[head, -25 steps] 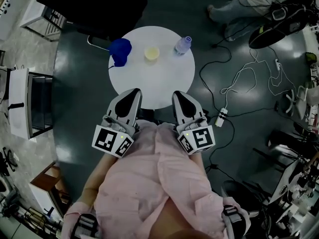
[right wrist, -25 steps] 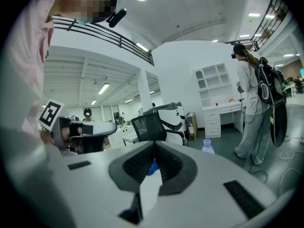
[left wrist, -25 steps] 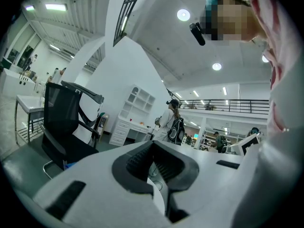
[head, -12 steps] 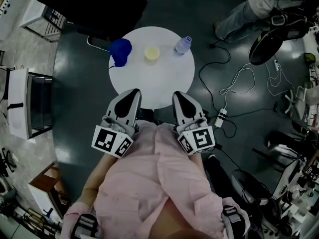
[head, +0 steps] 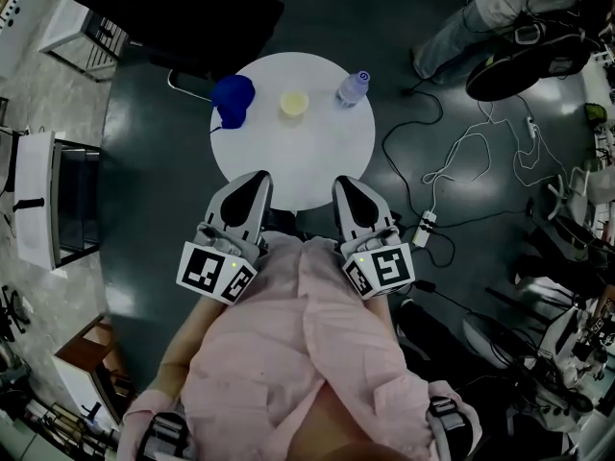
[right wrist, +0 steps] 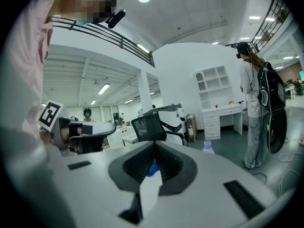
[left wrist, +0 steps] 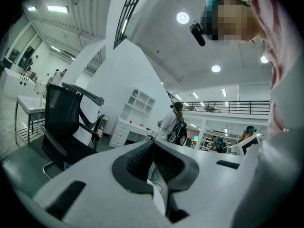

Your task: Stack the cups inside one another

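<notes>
A round white table (head: 317,161) carries a blue cup (head: 231,99) at its far left and a small pale yellow cup (head: 293,103) beside it, standing apart. My left gripper (head: 257,178) and right gripper (head: 347,181) hover side by side over the table's near edge, well short of both cups. Both are shut with nothing between the jaws. In the left gripper view the left gripper (left wrist: 153,144) shows its dark pads meeting. In the right gripper view the right gripper (right wrist: 154,144) is likewise closed, and a bit of the blue cup (right wrist: 152,168) shows through the gap behind the tips.
A clear plastic bottle (head: 353,86) stands at the table's far right, also seen as a bottle (right wrist: 207,147) in the right gripper view. A black office chair (head: 178,8) sits behind the table. Cables and a power strip (head: 428,227) lie on the floor at the right. A person (head: 500,8) stands at top right.
Both grippers have stayed where they were, still closed. Only the person at the top right has shifted about.
</notes>
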### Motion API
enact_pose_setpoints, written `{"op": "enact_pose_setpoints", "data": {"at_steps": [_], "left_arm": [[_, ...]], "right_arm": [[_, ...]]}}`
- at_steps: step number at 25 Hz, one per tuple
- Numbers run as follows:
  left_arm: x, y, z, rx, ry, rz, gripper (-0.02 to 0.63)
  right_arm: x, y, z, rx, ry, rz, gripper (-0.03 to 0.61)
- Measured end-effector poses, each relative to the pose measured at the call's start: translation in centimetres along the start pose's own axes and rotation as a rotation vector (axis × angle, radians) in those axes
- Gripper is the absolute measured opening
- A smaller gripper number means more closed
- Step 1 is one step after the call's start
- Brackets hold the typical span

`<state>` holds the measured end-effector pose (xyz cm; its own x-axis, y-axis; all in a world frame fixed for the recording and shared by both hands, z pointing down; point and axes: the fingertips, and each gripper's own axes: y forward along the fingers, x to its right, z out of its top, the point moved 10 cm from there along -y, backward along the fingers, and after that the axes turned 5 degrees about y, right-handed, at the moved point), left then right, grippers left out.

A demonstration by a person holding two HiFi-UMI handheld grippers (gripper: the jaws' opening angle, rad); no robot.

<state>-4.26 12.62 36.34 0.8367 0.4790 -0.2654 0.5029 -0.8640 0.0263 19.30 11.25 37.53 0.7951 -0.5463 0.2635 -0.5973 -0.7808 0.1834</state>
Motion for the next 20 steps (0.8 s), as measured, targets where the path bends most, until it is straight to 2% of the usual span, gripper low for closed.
{"op": "enact_pose_setpoints", "data": {"at_steps": [6, 15, 20], "left_arm": [[-0.1, -0.4, 0.4, 0.004, 0.004, -0.003, 0.018], [-0.3, -1.0, 0.6, 0.003, 0.008, 0.004, 0.018], [-0.3, -0.7, 0.7, -0.012, 0.008, -0.011, 0.018]], "right_arm": [[-0.7, 0.2, 0.2, -0.007, -0.022, 0.010, 0.031], [-3.5, 0.9, 0.9, -0.029, -0.176, 0.067, 0.031], [-3.7, 0.8, 0.9, -0.034, -0.162, 0.058, 0.031]]}}
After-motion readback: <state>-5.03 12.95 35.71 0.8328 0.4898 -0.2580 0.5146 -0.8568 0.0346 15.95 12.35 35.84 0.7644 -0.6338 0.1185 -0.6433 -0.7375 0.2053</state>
